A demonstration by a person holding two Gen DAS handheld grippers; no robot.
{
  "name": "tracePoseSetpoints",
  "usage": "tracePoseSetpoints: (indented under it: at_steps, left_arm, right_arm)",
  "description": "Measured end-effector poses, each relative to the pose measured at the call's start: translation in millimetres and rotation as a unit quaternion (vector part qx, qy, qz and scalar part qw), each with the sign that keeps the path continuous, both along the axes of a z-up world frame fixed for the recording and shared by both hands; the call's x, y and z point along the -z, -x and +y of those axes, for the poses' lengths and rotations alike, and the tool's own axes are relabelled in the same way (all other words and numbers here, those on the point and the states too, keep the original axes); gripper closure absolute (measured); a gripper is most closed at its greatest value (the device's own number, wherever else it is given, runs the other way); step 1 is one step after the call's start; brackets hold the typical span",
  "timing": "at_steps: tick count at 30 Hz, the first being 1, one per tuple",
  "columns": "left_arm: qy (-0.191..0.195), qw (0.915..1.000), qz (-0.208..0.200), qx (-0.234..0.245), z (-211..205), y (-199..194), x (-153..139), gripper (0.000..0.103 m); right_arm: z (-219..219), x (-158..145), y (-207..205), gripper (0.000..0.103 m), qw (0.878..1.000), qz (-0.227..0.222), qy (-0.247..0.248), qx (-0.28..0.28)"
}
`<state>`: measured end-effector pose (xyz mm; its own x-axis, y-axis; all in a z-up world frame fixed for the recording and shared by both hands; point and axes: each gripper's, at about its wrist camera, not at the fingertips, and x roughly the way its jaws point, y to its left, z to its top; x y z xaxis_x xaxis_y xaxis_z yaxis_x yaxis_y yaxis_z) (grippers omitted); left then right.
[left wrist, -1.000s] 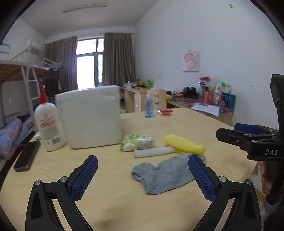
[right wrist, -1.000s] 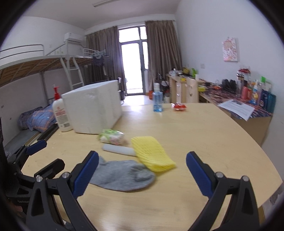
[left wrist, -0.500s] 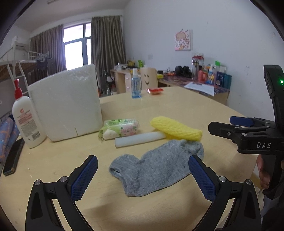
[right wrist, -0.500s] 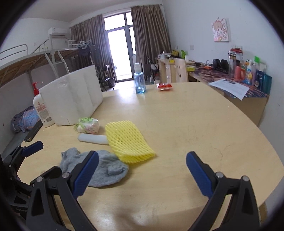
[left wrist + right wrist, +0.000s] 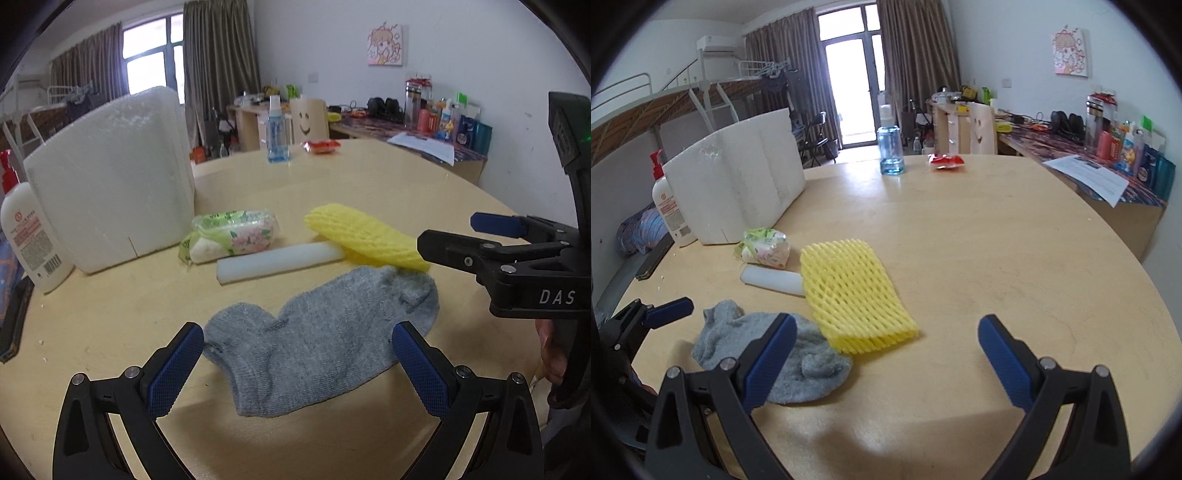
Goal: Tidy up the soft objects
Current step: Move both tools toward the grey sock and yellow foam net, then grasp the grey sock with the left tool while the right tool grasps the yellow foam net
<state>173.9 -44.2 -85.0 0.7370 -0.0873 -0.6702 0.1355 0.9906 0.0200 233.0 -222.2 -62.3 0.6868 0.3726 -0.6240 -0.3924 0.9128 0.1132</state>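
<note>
A grey sock point(image 5: 317, 339) point(image 5: 775, 354) lies flat on the wooden table point(image 5: 369, 184). My left gripper point(image 5: 297, 365) is open, its fingers on either side of the sock's near end. A yellow foam net point(image 5: 364, 234) point(image 5: 853, 291) lies just behind the sock. A white foam strip point(image 5: 280, 260) point(image 5: 772, 280) and a floral tissue pack point(image 5: 232, 236) point(image 5: 764, 247) lie beyond. My right gripper point(image 5: 886, 350) is open and empty, low over the table at the net's near edge; it also shows in the left wrist view point(image 5: 517, 251).
A white foam box point(image 5: 110, 184) point(image 5: 738, 177) stands at the left with a lotion bottle point(image 5: 26, 236) and a dark phone point(image 5: 14, 310) beside it. A blue spray bottle point(image 5: 277, 133) and a red packet point(image 5: 320, 146) sit at the far side. A cluttered desk point(image 5: 1089, 158) lines the right wall.
Both grippers have moved forward and lower towards the table. The sock now lies between my left fingers, and the yellow net is closer to my right gripper. Nothing on the table has moved.
</note>
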Motion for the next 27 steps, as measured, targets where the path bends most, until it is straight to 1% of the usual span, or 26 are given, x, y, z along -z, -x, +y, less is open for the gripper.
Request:
tracePoseSetpoints:
  at_steps: [4,5,7,9,12,14,17,21,23,24,25,26,27]
  left_arm:
    - [0.004,0.9997,0.023,0.0,-1.3,-8.1,2.5,0.001]
    - [0.004,0.9996,0.027,0.001,-1.9,-10.0,3.3,0.002]
    - [0.001,0.9993,0.038,0.007,-4.1,-13.1,5.6,0.007]
    - [-0.004,0.9989,0.047,0.008,-5.8,-15.1,7.7,0.009]
    - [-0.007,0.9986,0.053,0.004,-6.5,-17.3,8.7,0.01]
    - [-0.01,0.9982,0.059,-0.002,-7.3,-20.4,9.9,0.013]
    - [-0.012,0.9981,0.061,-0.004,-7.2,-21.3,10.6,0.015]
    - [-0.005,0.9982,0.06,-0.002,-3.8,-21.1,10.3,0.022]
    - [-0.008,0.9985,0.055,0.0,-2.9,-19.6,9.4,0.032]
    - [-0.008,0.9986,0.052,0.001,-1.5,-18.6,9.0,0.045]
    - [-0.006,0.9988,0.049,0.002,0.4,-18.2,7.8,0.065]
    - [-0.004,0.9989,0.046,0.0,3.0,-18.5,6.8,0.073]
    - [0.0,0.999,0.045,0.001,5.8,-18.2,7.0,0.076]
  right_arm:
    - [2.7,-2.2,-5.1,0.003,1.0,0.001,0.011,-0.008]
    - [2.5,-3.0,-6.7,0.003,1.0,0.001,0.011,-0.01]
    - [2.9,-4.8,-9.1,0.003,1.0,0.002,0.009,-0.013]
    - [2.9,-6.2,-10.3,0.003,1.0,0.002,0.004,-0.016]
    - [5.2,-6.8,-12.3,0.003,1.0,0.002,0.007,-0.022]
    - [6.4,-6.7,-13.1,0.003,0.999,0.005,0.008,-0.031]
    - [10.3,-5.6,-15.2,0.003,0.999,0.008,0.014,-0.037]
    - [15.8,-5.4,-19.3,0.003,0.999,0.009,0.027,-0.043]
    - [20.7,-4.0,-20.8,0.003,0.998,0.01,0.038,-0.051]
    - [22.4,-3.3,-21.6,0.003,0.998,0.012,0.041,-0.054]
    - [24.7,-2.4,-22.6,0.003,0.997,0.015,0.044,-0.059]
    - [26.4,-1.6,-23.1,0.003,0.997,0.016,0.047,-0.064]
    - [27.6,-1.3,-24.0,0.003,0.997,0.017,0.05,-0.065]
